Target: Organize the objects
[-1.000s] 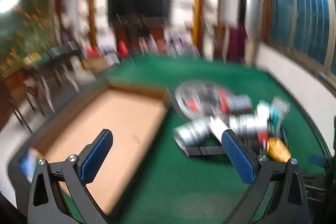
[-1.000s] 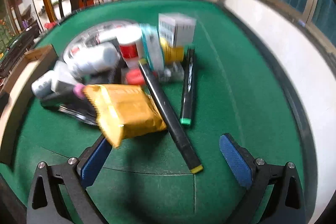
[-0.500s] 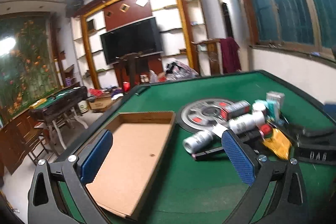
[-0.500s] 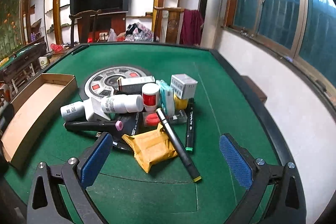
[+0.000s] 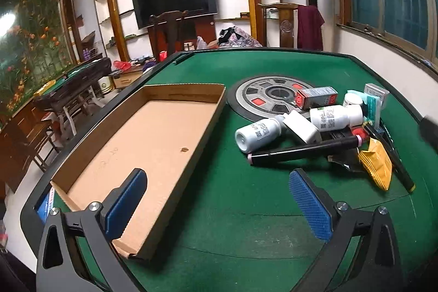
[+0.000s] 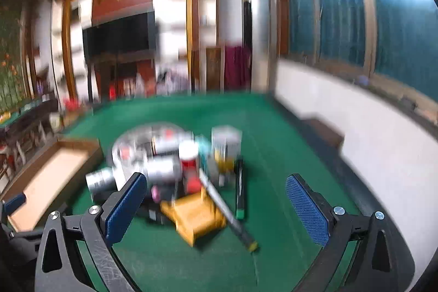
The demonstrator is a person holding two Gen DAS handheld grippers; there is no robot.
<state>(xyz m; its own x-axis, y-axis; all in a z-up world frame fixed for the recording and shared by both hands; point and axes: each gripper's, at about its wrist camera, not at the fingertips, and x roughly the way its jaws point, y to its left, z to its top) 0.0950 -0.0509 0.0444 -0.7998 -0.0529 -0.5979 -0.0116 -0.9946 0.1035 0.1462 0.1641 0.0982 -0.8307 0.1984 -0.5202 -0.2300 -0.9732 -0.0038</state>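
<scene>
Currently your pile of objects (image 5: 328,133) lies right of the cardboard tray (image 5: 142,155) on the green surface (image 5: 246,210): white bottles (image 5: 257,133), black marker (image 5: 303,152), yellow packet (image 5: 376,168). Your left tool (image 5: 216,199) is spread wide, empty, near the tray. Your right tool (image 6: 216,201), blurred, gapes empty before the pile.

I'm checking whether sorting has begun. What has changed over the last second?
Only the views moved. The left gripper swung up and back, then settled, steady and sharp. The right gripper pulled back from the pile and is now blurred with motion. Nothing was taken hold of or let go. Both grippers stayed open and bare, the pile lies as before, and the cardboard tray holds nothing.
</scene>
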